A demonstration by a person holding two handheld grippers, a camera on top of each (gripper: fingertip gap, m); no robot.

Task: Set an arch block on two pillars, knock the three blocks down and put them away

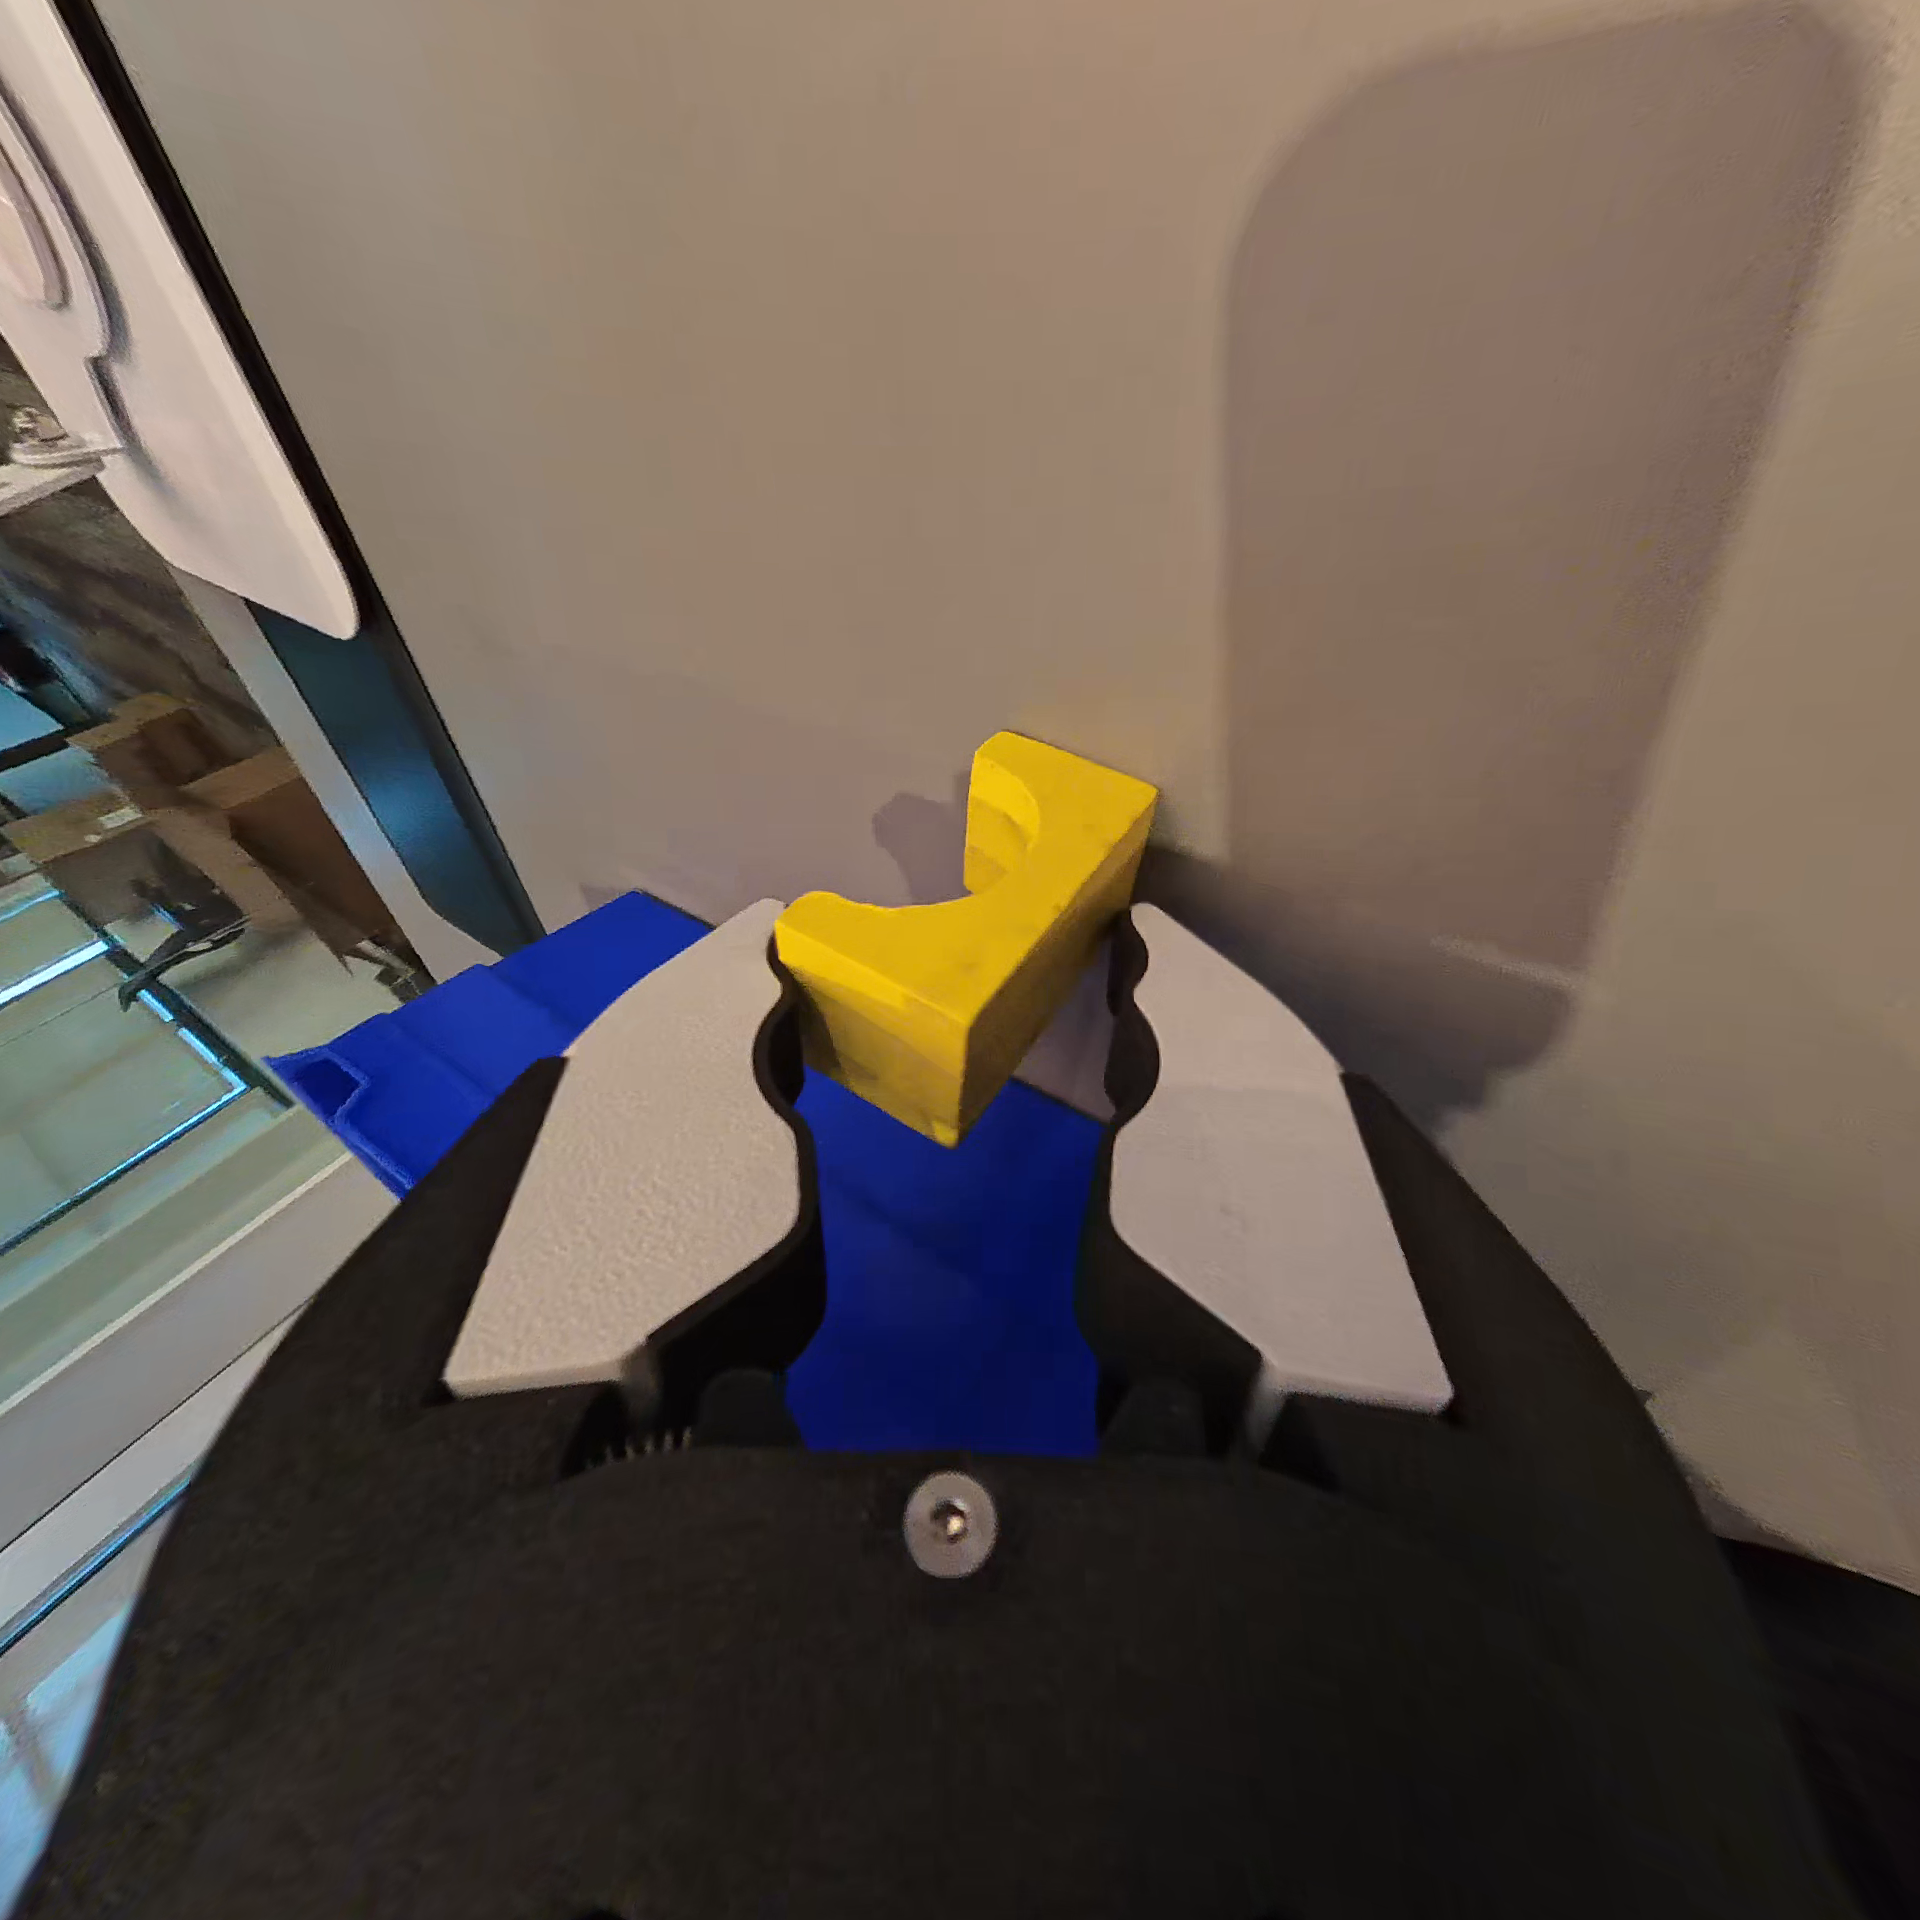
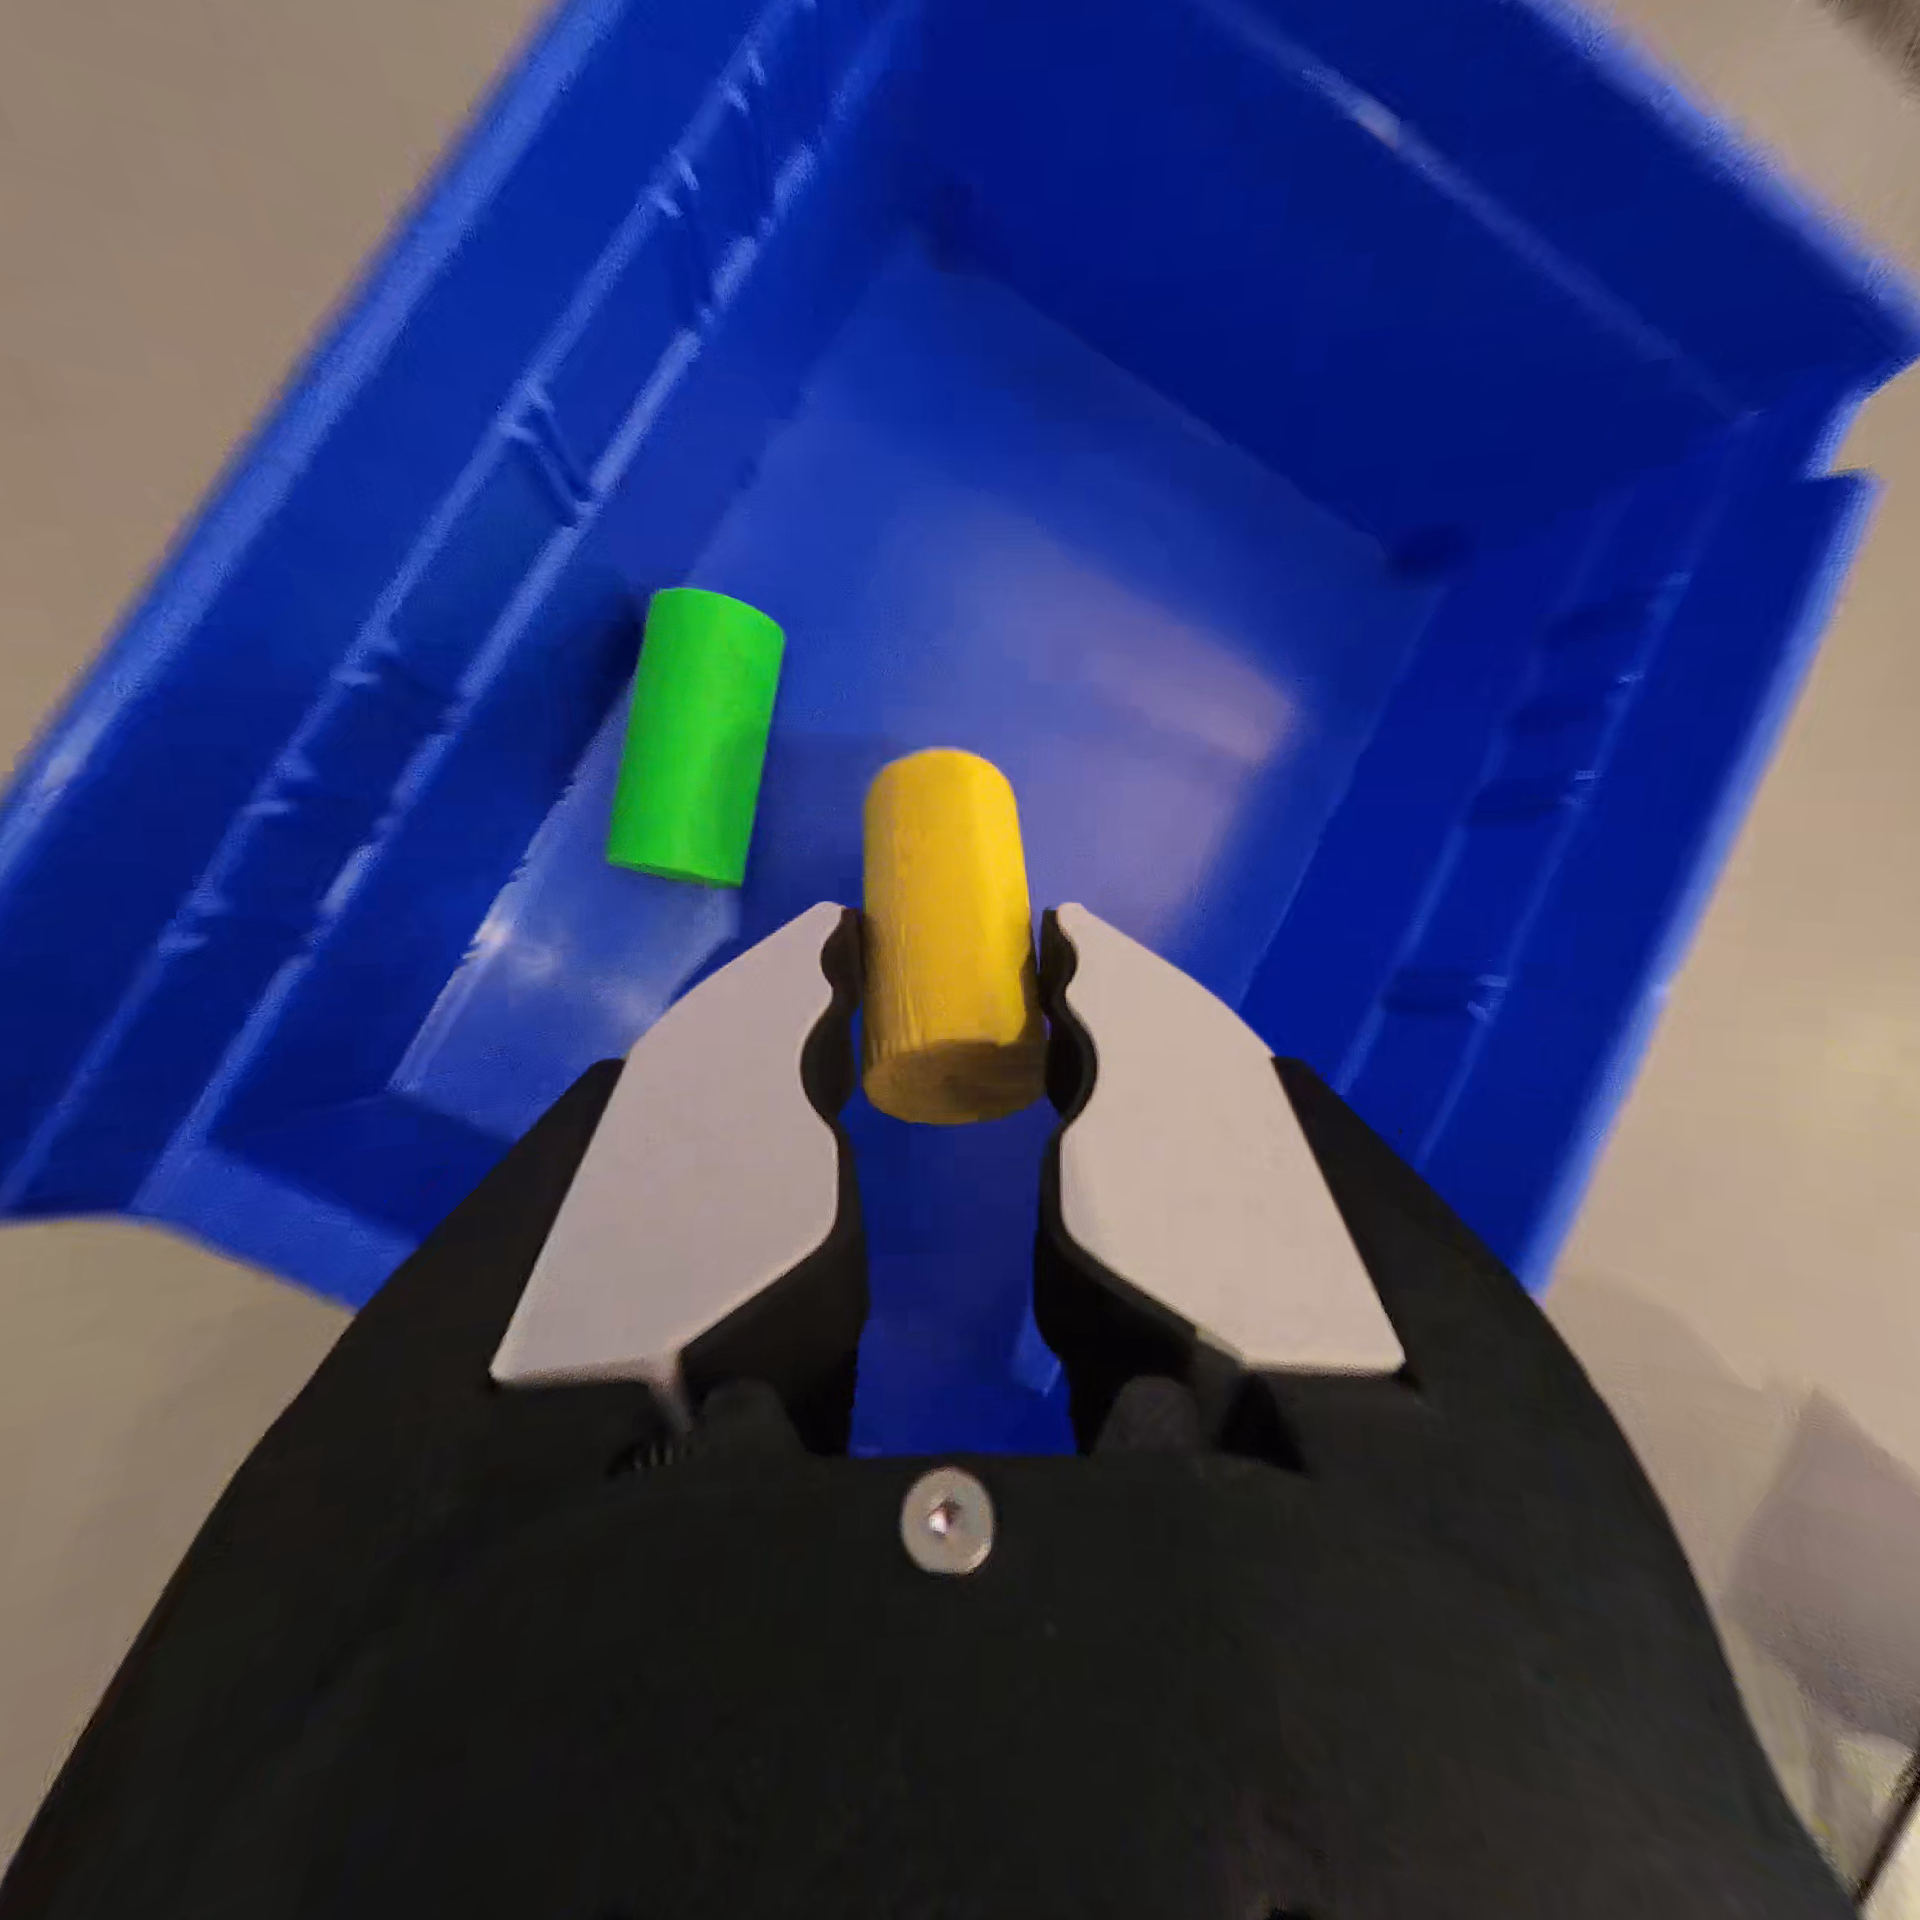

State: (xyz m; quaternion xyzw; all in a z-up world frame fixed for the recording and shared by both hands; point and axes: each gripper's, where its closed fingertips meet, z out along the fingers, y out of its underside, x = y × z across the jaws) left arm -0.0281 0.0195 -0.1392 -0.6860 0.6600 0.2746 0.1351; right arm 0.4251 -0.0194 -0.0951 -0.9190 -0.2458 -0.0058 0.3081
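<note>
My left gripper [image 1: 948, 940] is shut on a yellow arch block [image 1: 971, 951], its curved cut-out facing up, held above the blue bin [image 1: 499, 1023]. My right gripper [image 2: 943, 930] is shut on a yellow cylinder pillar [image 2: 943, 925] and holds it over the inside of the blue bin [image 2: 1558, 343]. A green cylinder pillar [image 2: 694, 736] lies on its side on the bin floor, left of the yellow one.
The bin stands on a light beige table [image 2: 187, 229] close to a beige wall [image 1: 831, 416]. A dark-framed glass partition [image 1: 343, 644] runs along the left in the left wrist view, with a room beyond it. Spacing between my two grippers at the tips: around 45 centimeters.
</note>
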